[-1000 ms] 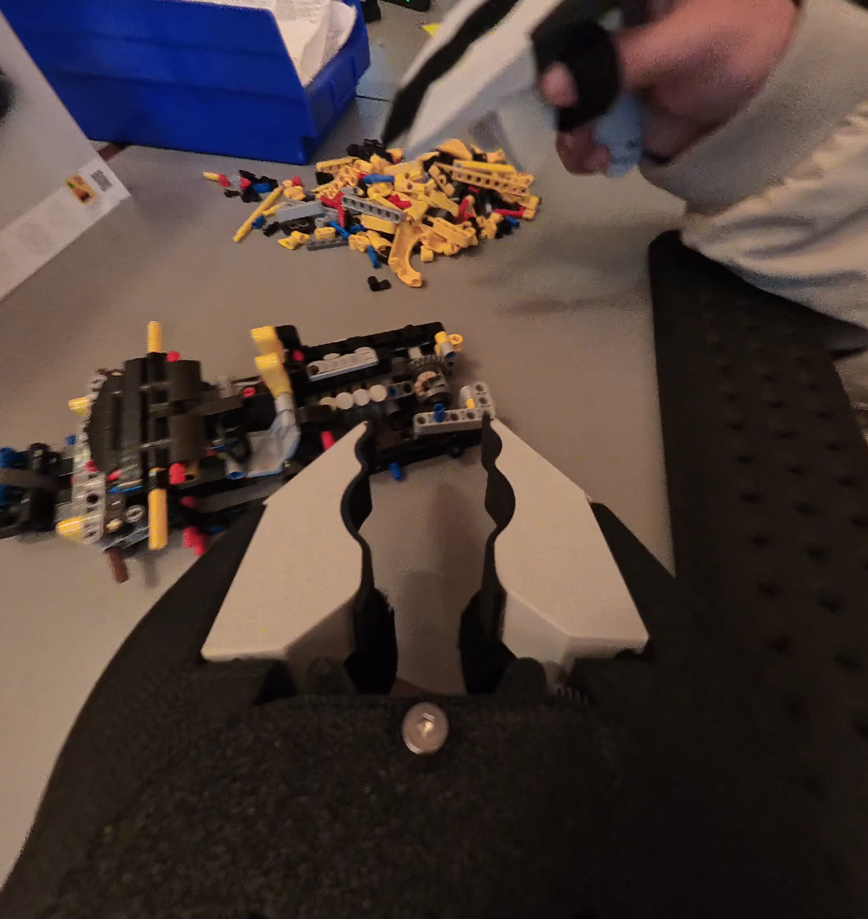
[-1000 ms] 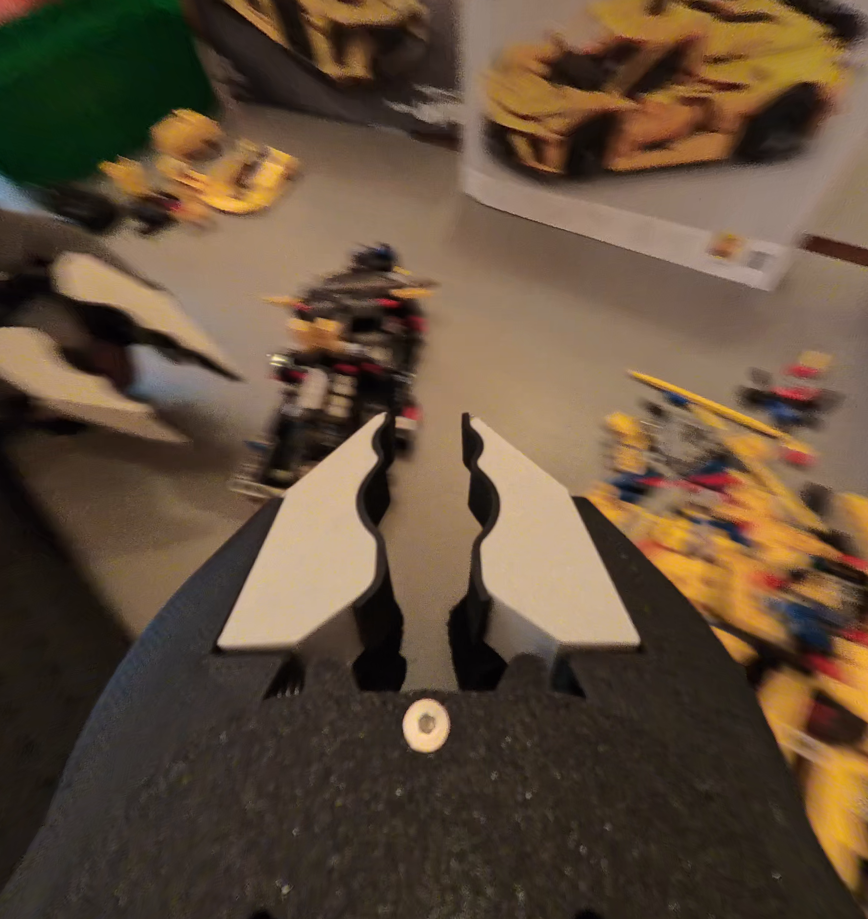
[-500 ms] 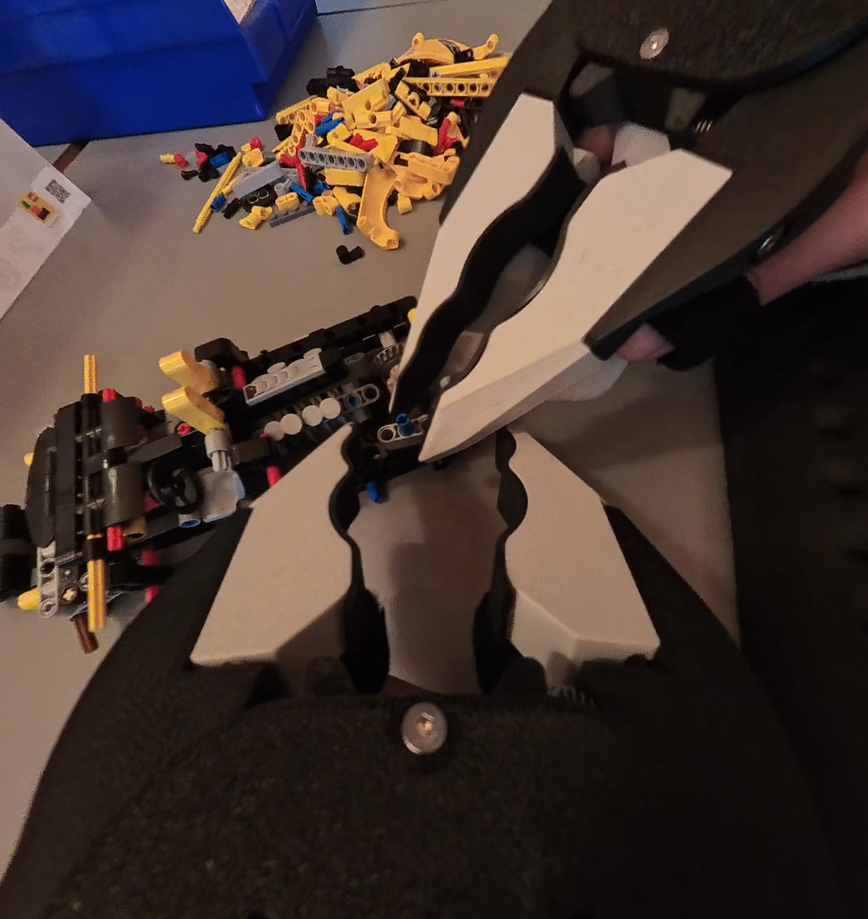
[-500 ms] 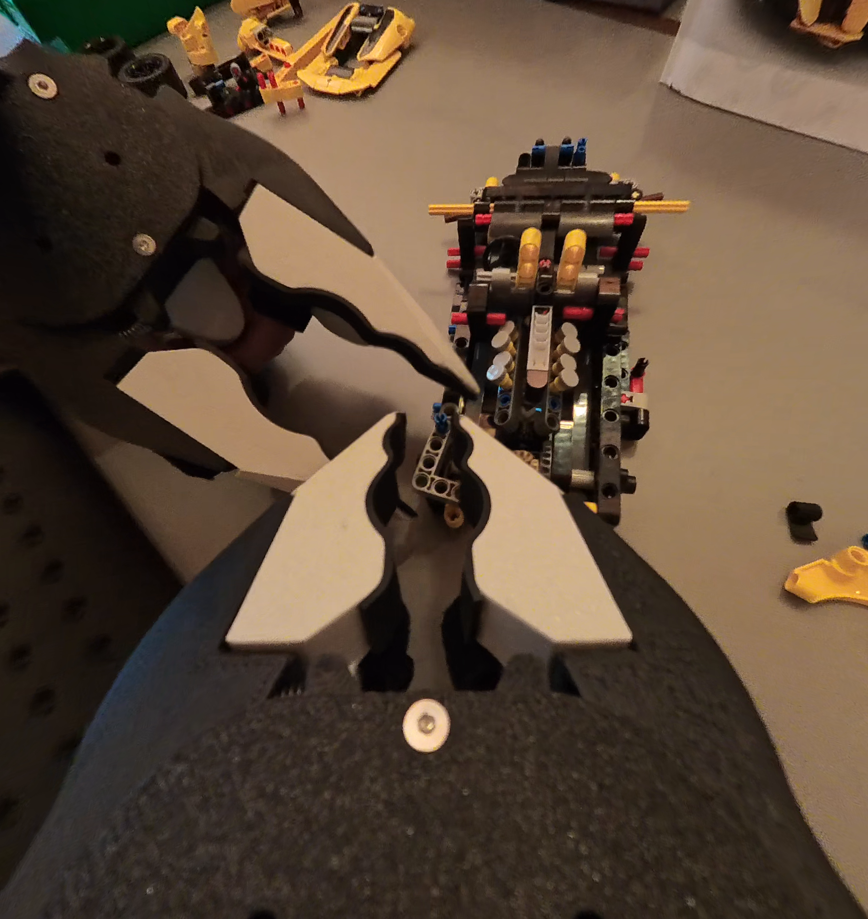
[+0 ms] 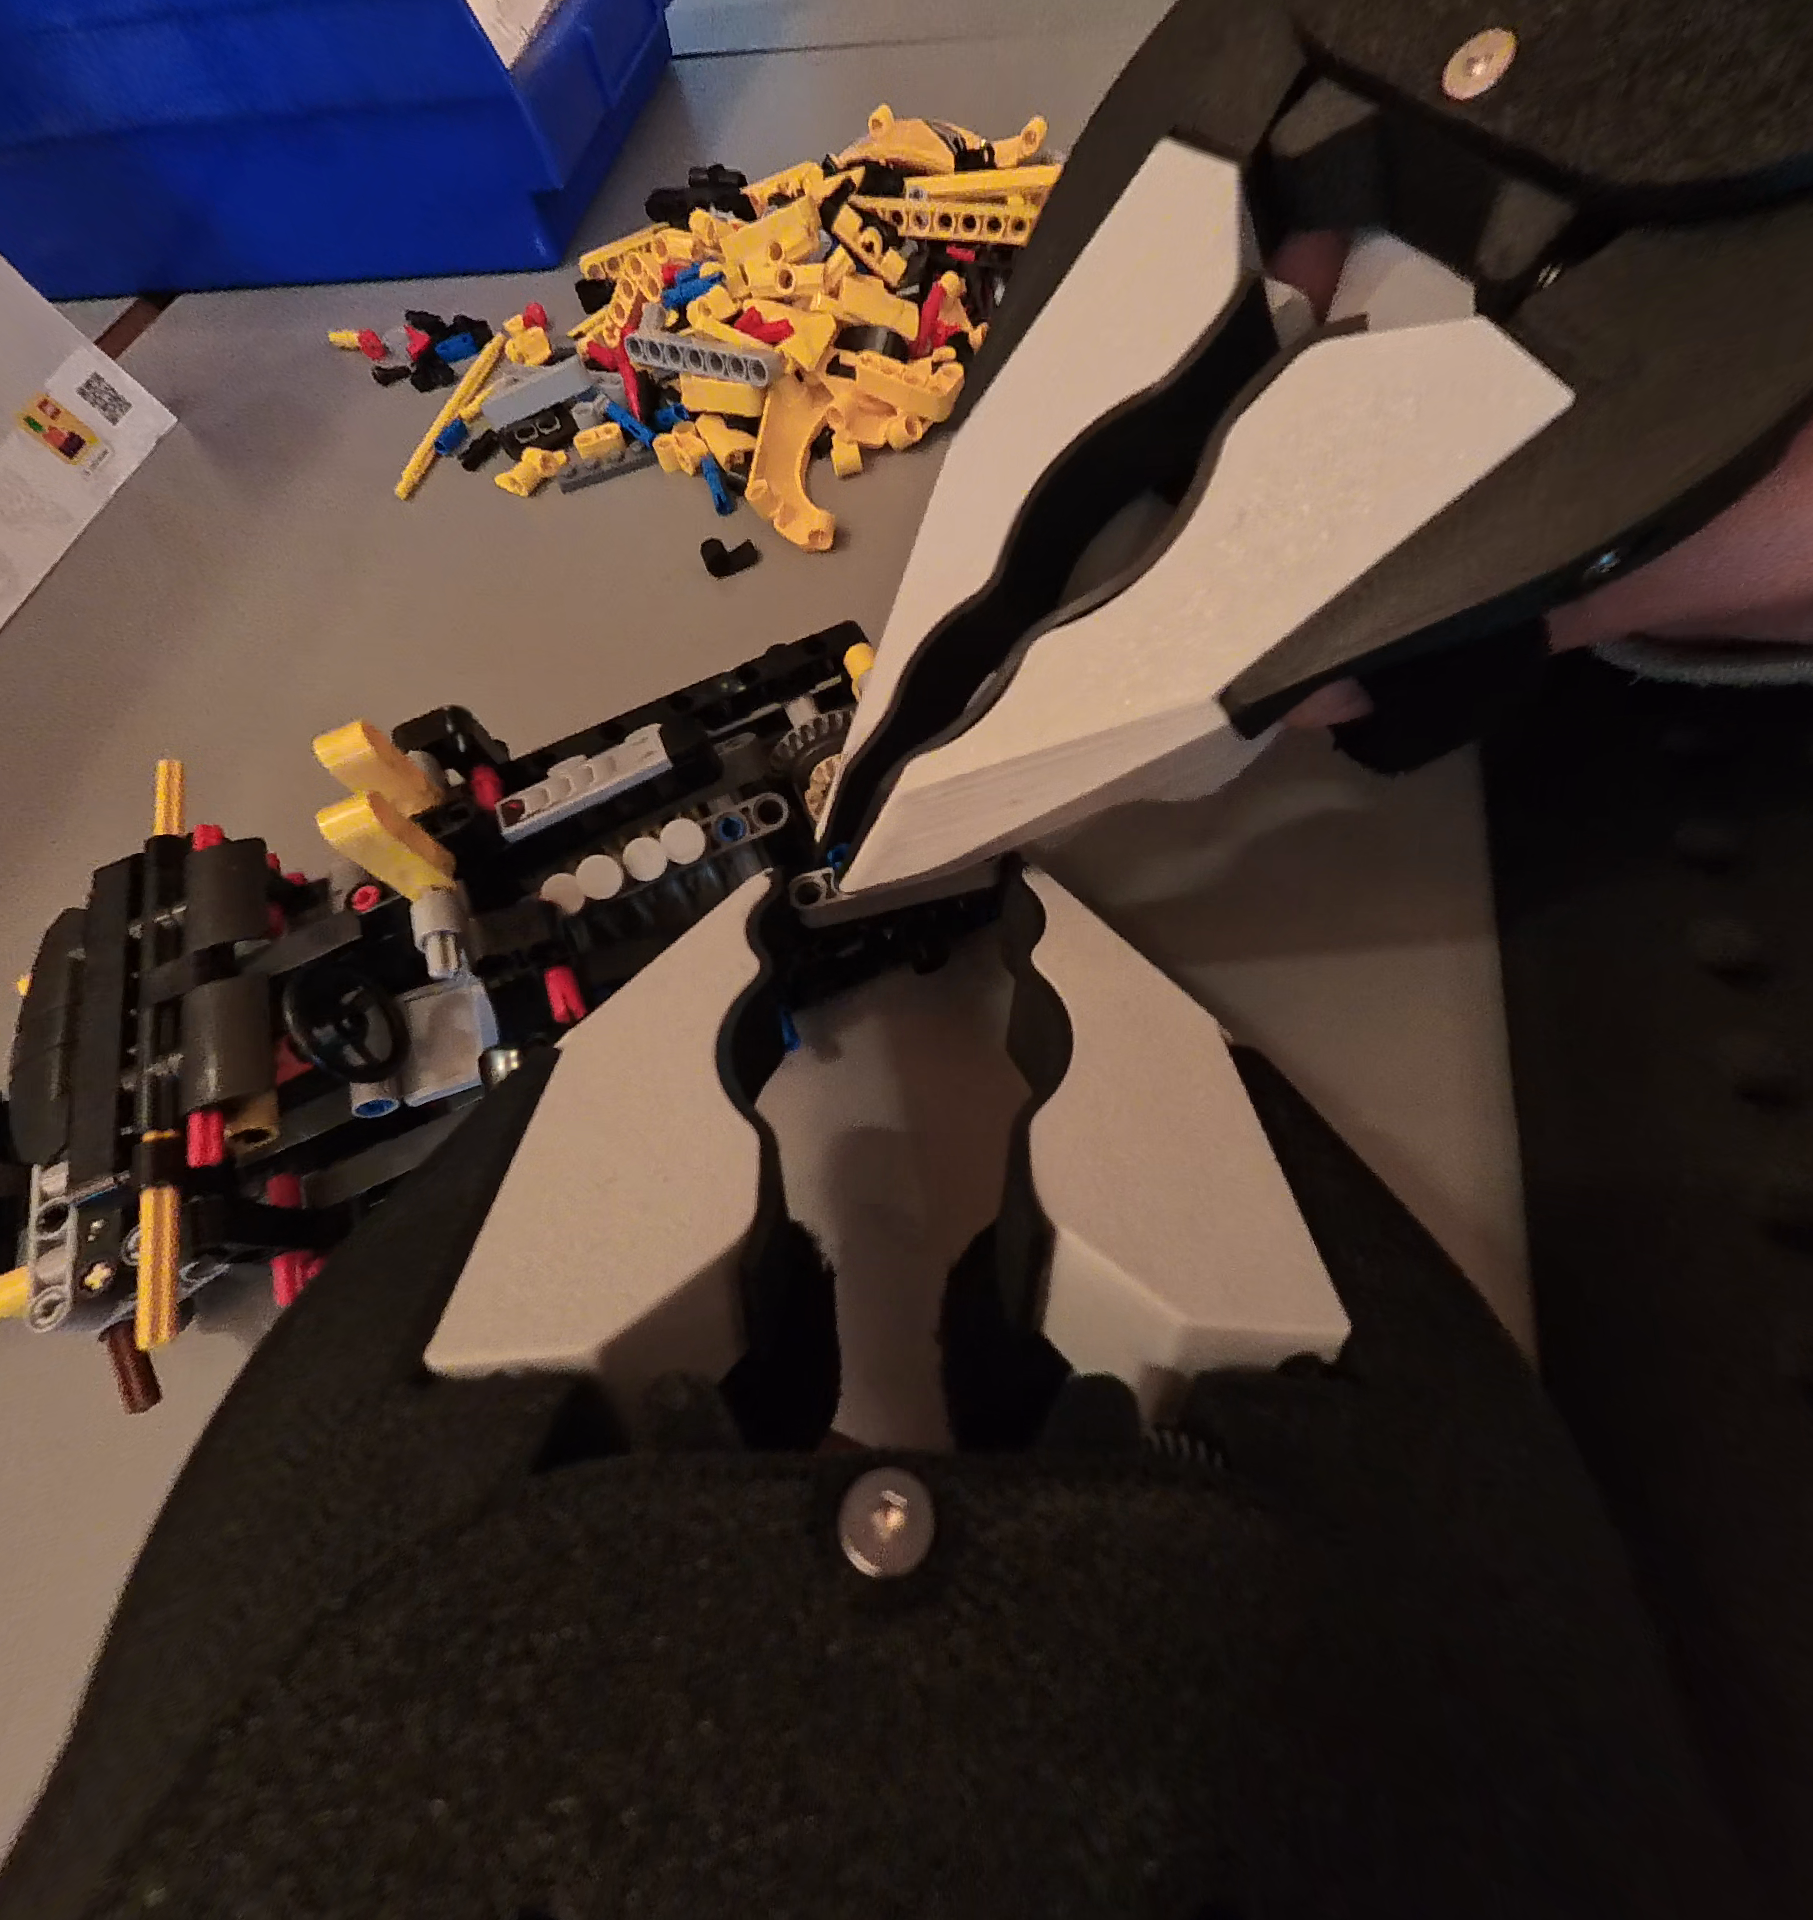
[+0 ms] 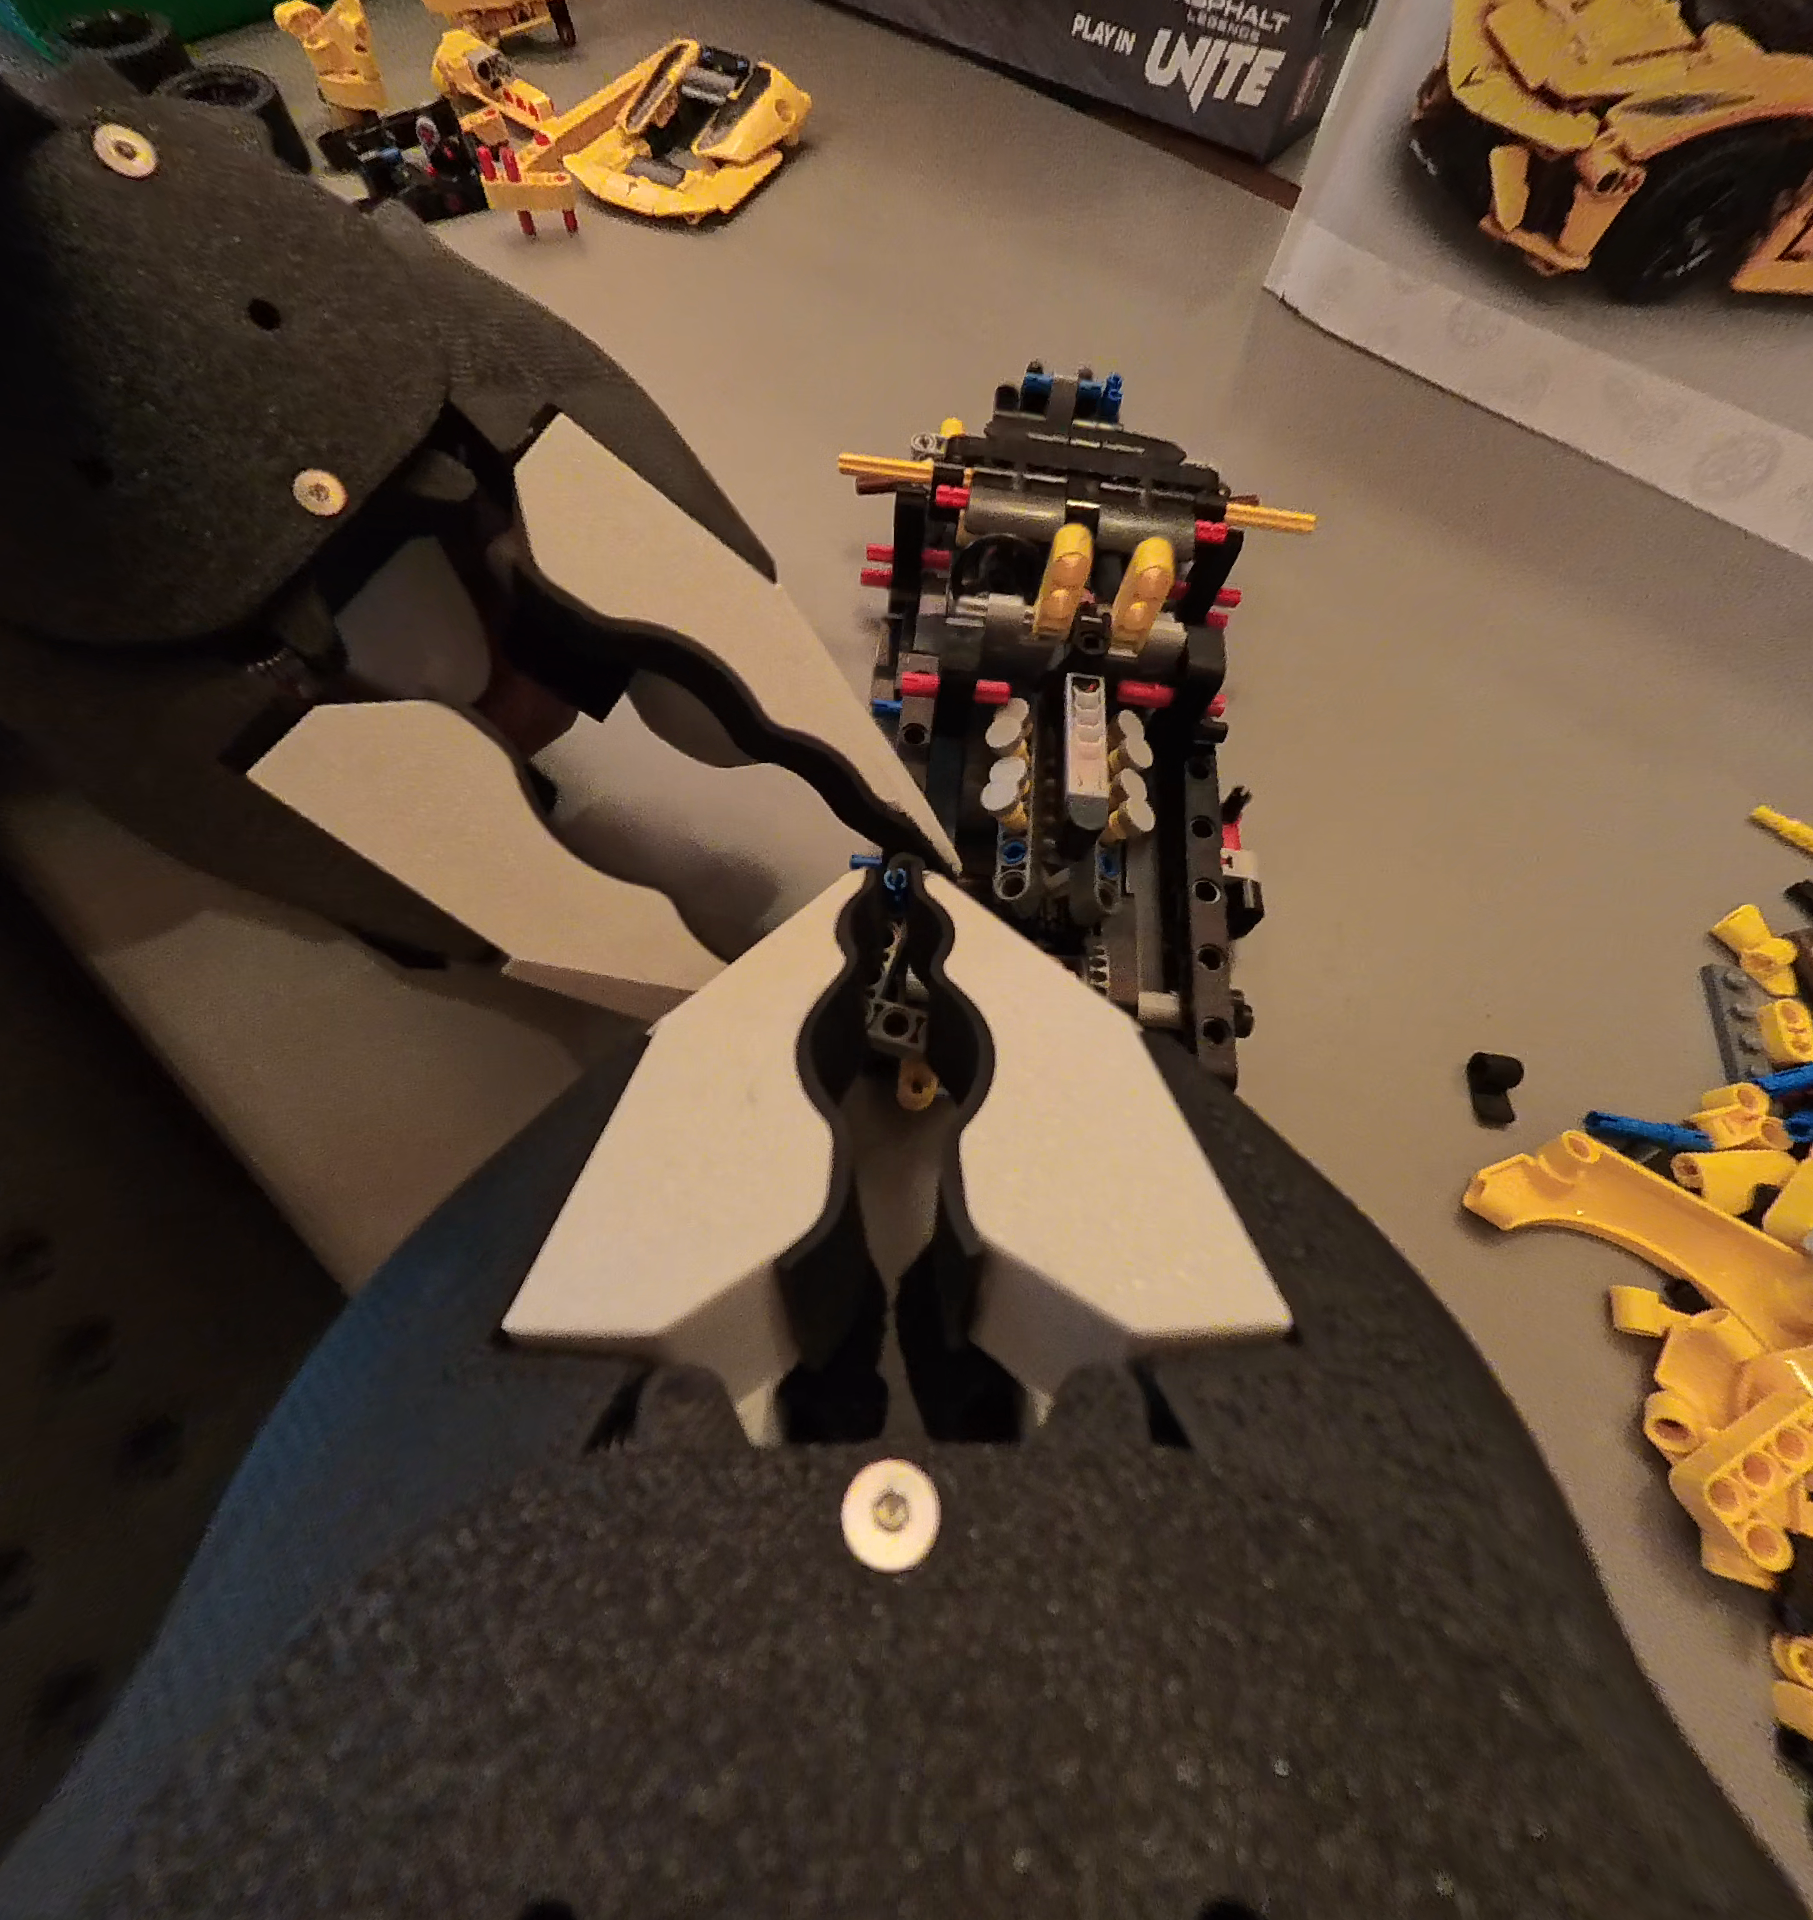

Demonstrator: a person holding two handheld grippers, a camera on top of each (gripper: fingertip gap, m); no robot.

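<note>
A black, partly built brick car chassis [image 5: 621,810] with yellow, red and blue parts lies on the grey table; it also shows in the right wrist view [image 6: 1078,727]. My right gripper [image 6: 897,878] is shut on a small grey beam [image 6: 897,1023] with a blue pin at the chassis's near end. In the left wrist view it [image 5: 840,868] comes down from the upper right. My left gripper [image 5: 886,904] is open, its jaws straddling the same end of the chassis just below the right gripper's tips. It shows open at the left of the right wrist view [image 6: 736,904].
A pile of loose yellow, black, blue and red pieces [image 5: 777,312] lies beyond the chassis, to its right in the right wrist view [image 6: 1764,1299]. A blue bin [image 5: 258,135], printed sheets [image 5: 19,499], a dark box [image 6: 1193,62] and yellow sub-assemblies [image 6: 653,135] stand around. A black perforated mat [image 5: 1712,1143] borders the table. Both grippers' tips are close together, under 4 cm apart.
My right gripper swung from the loose pile to the chassis's near end and closed on the grey beam. My left gripper stayed open and moved slightly closer.
</note>
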